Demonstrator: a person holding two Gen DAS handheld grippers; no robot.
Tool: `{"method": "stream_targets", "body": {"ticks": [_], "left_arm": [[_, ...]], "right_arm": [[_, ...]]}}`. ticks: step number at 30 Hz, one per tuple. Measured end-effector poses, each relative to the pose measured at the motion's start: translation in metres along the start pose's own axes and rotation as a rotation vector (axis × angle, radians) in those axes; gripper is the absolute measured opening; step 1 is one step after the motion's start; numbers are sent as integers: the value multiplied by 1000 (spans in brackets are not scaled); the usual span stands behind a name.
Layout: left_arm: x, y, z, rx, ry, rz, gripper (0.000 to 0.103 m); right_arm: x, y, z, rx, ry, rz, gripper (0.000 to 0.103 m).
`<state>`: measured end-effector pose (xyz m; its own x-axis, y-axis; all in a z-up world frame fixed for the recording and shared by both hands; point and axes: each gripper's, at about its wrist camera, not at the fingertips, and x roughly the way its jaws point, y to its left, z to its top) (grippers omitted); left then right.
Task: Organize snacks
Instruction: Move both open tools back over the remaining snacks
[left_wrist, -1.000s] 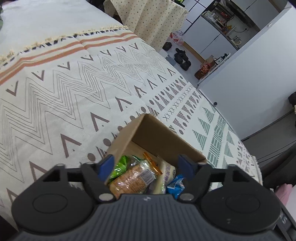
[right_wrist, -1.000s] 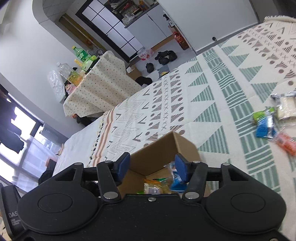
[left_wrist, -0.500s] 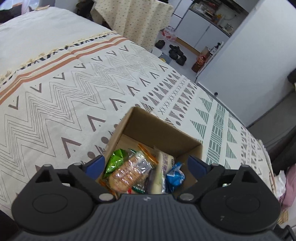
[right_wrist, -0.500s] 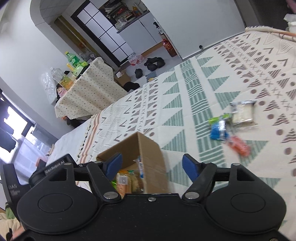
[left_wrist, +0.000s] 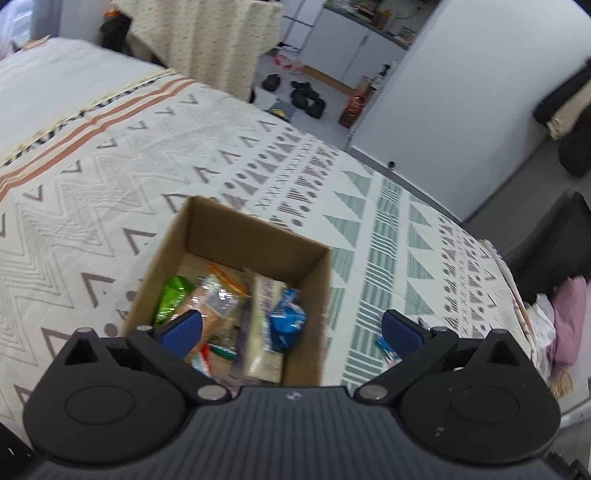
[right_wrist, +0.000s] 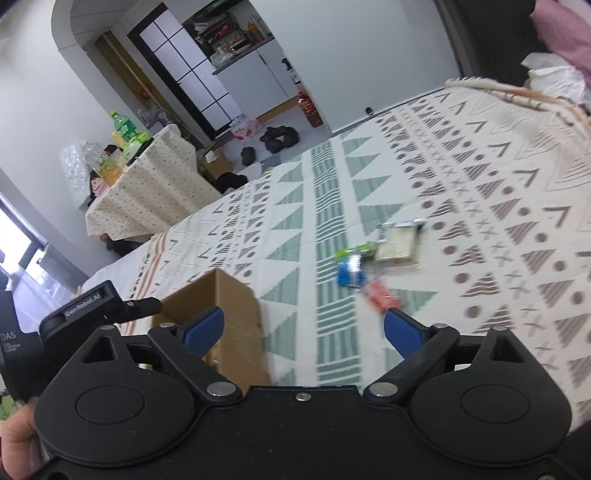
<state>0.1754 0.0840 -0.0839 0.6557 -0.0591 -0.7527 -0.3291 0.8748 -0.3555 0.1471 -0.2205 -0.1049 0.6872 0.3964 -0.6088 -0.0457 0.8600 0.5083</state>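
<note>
On the patterned bedspread (left_wrist: 110, 184) an open box (left_wrist: 255, 236) already holds most snacks (left_wrist: 229, 306); a few packets (right_wrist: 369, 266) lie well apart, left to collect. Left gripper (left_wrist: 291, 328) and right gripper (right_wrist: 303, 328) have just been opening, nothing between them.

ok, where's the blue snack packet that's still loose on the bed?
In the right wrist view the blue snack packet lies on the patterned blanket, right of the cardboard box, between a green packet and an orange packet.
</note>
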Motion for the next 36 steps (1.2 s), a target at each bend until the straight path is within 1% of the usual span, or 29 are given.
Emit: {"method": "stream_targets", "body": {"ticks": [8, 13, 16, 20, 21, 25, 30, 34, 36], "left_arm": [[-3, -24, -17, 76, 7, -41, 103], [0, -37, -23, 111, 20, -66, 103], [2, -45, -25, 130, 41, -83, 103], [7, -60, -25, 166, 78, -82, 103], [9, -64, -25, 176, 88, -93, 103], [19, -83, -29, 242, 116, -100, 103], [34, -93, -34, 255, 130, -91, 103], [47, -102, -36, 279, 160, -93, 103], [50, -108, -37, 301, 155, -94, 102]], "right_arm": [[-26, -32, 2, 18, -42, -47, 95], [-33, -51, 0, 44, -53, -63, 95], [-34, -60, 0, 53, -53, -68, 95], [-30, -72, -1, 59, -51, -65, 95], [-29, -75, -2, 62, -50, -63, 95], [-20, -86, -4, 77, -41, -57, 95], [-9, -96, -5, 94, -26, -41, 94], [3, -101, -5, 103, -16, -32, 94], [10, -103, -6, 105, -12, -32, 94]]}}
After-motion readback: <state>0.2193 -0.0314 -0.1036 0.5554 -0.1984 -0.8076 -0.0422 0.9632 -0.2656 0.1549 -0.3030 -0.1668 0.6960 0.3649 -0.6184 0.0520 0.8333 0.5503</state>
